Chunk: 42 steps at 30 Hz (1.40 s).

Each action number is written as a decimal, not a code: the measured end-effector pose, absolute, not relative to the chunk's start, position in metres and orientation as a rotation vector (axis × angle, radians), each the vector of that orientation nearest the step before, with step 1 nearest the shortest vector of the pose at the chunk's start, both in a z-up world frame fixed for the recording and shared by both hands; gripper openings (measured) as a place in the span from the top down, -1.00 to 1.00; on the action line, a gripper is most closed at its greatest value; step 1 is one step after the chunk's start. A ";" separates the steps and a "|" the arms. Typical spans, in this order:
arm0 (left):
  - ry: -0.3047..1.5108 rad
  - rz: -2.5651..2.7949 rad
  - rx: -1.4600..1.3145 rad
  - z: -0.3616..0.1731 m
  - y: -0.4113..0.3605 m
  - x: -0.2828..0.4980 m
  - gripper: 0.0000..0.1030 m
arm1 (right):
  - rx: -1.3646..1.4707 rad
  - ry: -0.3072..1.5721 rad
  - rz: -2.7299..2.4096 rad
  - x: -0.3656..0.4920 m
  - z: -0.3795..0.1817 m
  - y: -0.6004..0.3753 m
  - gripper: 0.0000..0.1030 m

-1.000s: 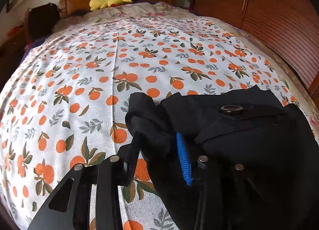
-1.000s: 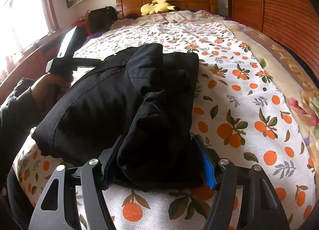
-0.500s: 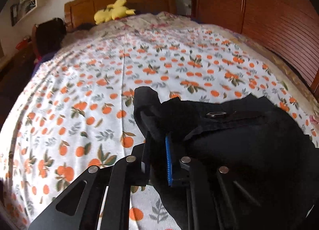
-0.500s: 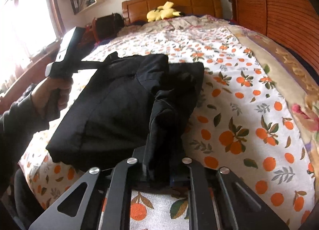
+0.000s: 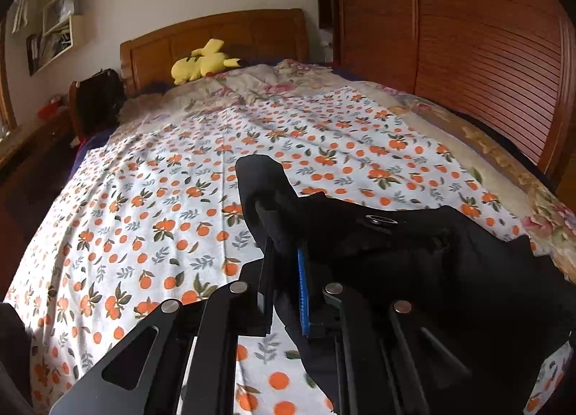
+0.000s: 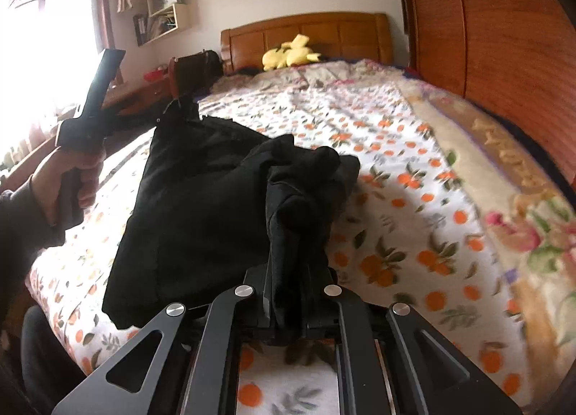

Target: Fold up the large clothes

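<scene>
A large black garment [image 5: 414,271] with a metal snap button [image 5: 378,221] hangs between both grippers above the bed. My left gripper [image 5: 284,260] is shut on a bunched corner of its cloth, which pokes up past the fingertips. In the right wrist view the garment [image 6: 201,199] stretches from the left gripper [image 6: 176,105], held up in a person's hand [image 6: 68,177], down to my right gripper [image 6: 288,271]. The right gripper is shut on a thick fold of the black cloth, which hides its pads.
The bed [image 5: 144,199] wears a white sheet printed with oranges. A yellow plush toy [image 5: 201,62] lies by the wooden headboard [image 5: 216,37]. A dark bag [image 5: 97,98] sits at the bed's far left. A slatted wooden wardrobe [image 5: 468,55] runs along the right side.
Both grippers closed on the black garment and rose, lifting it off the sheet. The left hand climbed more, so the cloth now hangs stretched between the two.
</scene>
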<state>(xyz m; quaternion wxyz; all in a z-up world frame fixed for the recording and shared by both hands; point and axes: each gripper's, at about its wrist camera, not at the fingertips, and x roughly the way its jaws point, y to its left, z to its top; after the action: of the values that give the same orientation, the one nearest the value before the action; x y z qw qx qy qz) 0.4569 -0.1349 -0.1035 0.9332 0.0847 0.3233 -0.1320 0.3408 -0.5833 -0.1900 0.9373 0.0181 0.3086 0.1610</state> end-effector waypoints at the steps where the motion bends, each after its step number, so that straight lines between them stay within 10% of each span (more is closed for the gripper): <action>1: 0.657 -0.276 0.177 -0.101 -0.141 0.452 0.78 | 0.036 0.619 0.323 0.338 -0.185 -0.588 0.87; 38: 0.609 -0.735 0.265 -0.091 -0.565 0.379 0.65 | -0.012 0.615 -0.191 0.244 -0.137 -0.896 0.84; 42: 0.586 -0.720 0.302 -0.107 -0.567 0.375 0.25 | -0.009 0.644 -0.260 0.237 -0.159 -0.905 0.39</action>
<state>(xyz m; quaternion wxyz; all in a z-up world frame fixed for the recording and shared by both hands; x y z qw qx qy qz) 0.3749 -0.5670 -0.1067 0.8832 0.1449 0.2814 -0.3460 0.2368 -0.9047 -0.1585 0.9403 -0.0044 0.3153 -0.1276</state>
